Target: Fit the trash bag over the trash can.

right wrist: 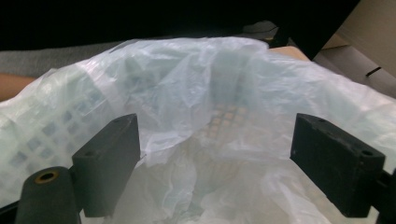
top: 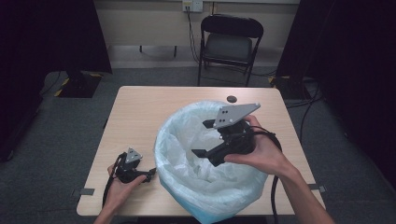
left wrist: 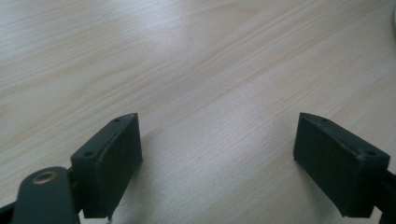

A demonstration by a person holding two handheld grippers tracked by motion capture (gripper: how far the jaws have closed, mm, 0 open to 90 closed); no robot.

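A person works at a pale wooden tabletop [top: 140,112], where a lattice-walled bin [top: 208,212] lined with a thin translucent plastic bag [top: 187,154] stands at the near edge, right of the middle. The right tongs [top: 204,138], held in the person's right hand [top: 261,154], hover over the mouth of the bag with jaws spread wide and nothing between them; the right gripper view looks down past those parted jaws into the crumpled liner [right wrist: 205,116], with the bin's grid showing through the film. The left tongs [top: 152,173] rest low on the bare wood just beside the bin's left side, held in the left hand [top: 119,186], their jaws likewise apart and empty, as the left gripper view shows over plain wood grain [left wrist: 196,70]. The bag is already draped over the rim and looks seated in the bin, though its inside lies loose and wrinkled. Judging by this, the lining is largely done; what appears left is to press the film down or tidy its edge, and neither pair of tongs has a hold on it yet. A folding chair [top: 231,44] stands beyond the far edge
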